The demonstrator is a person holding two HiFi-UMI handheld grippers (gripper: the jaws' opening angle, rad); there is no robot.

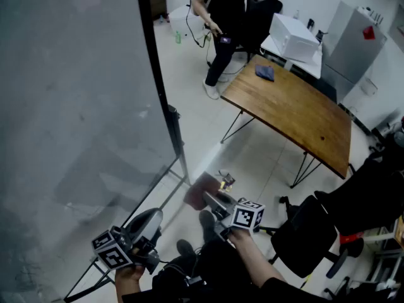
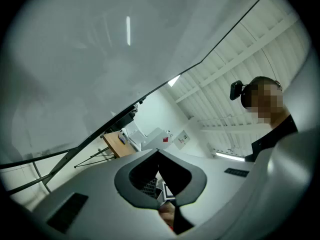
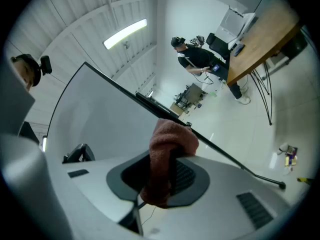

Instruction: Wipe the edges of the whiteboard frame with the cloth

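The whiteboard (image 1: 76, 106) fills the left of the head view, its black frame edge (image 1: 158, 74) running down to a lower corner near the floor. My right gripper (image 1: 218, 202) is shut on a reddish-brown cloth (image 1: 201, 191), held just right of that lower corner. In the right gripper view the cloth (image 3: 170, 144) bulges out of the jaws against the black frame (image 3: 220, 151); whether they touch, I cannot tell. My left gripper (image 1: 148, 223) hangs low beside the board's stand. Its jaws meet with nothing between them (image 2: 158, 153), and the frame (image 2: 200, 64) runs above them.
A wooden table (image 1: 297, 112) with a blue cloth (image 1: 265, 72) stands at the right. A person (image 1: 224, 24) stands behind it, beside a white box (image 1: 293, 36). A black office chair (image 1: 309, 232) is at lower right. The board's stand legs (image 1: 158, 201) cross the floor.
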